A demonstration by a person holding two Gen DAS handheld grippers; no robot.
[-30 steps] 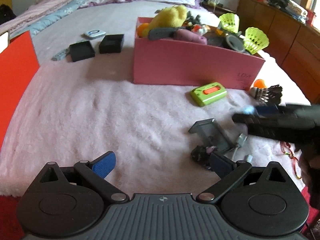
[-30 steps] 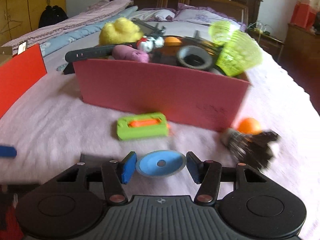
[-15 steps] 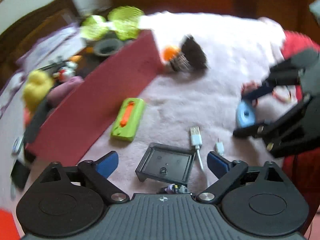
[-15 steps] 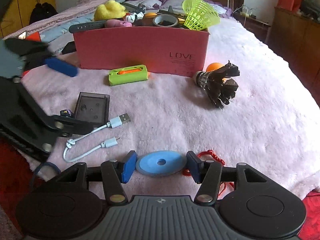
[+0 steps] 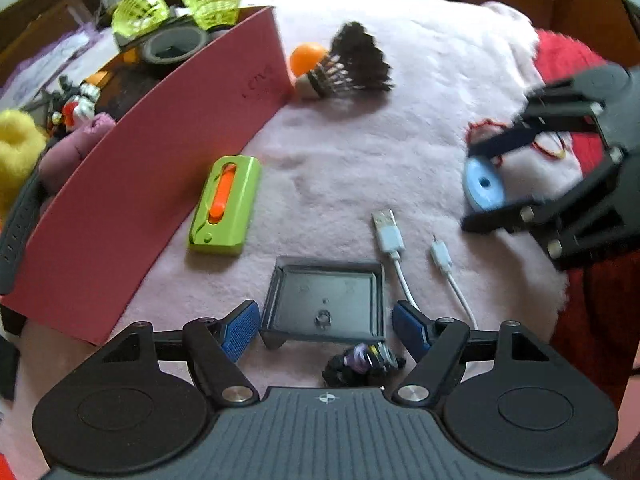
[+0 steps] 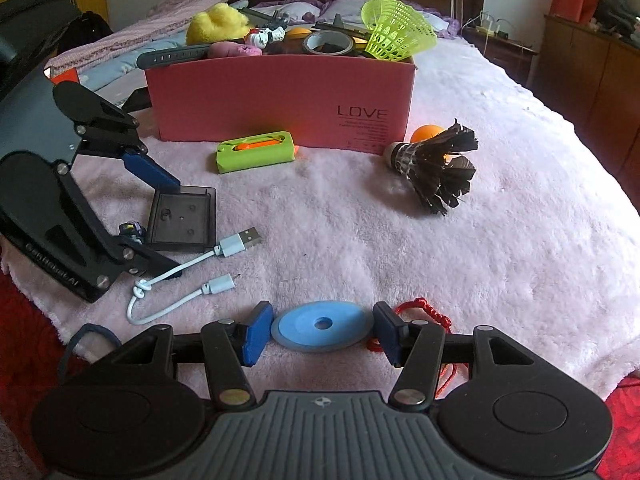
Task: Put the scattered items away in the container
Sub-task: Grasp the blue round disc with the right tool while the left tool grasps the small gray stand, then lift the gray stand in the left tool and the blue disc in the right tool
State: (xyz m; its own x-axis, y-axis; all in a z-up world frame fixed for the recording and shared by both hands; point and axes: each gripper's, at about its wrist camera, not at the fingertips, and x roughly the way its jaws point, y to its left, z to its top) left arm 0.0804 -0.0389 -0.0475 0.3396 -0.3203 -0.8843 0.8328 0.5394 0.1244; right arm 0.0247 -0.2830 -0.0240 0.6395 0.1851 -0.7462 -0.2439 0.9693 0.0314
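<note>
Several items already fill the pink box (image 5: 132,184) in the left wrist view, while the left gripper (image 5: 325,323) is closing around the dark tray (image 5: 326,302), pads not yet pressing. The green case (image 5: 224,206), white cable (image 5: 394,248) and black shuttlecock (image 5: 348,68) lie outside on the blanket.

From the right wrist view, the right gripper (image 6: 320,334) clamps the blue disc (image 6: 322,324), well short of the box; most loose pieces remain to collect, I judge.

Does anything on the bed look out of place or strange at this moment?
Yes. The white USB cable is tied in a knot near its loop, and the pink box is overfilled, with a black strap hanging over its rim.
</note>
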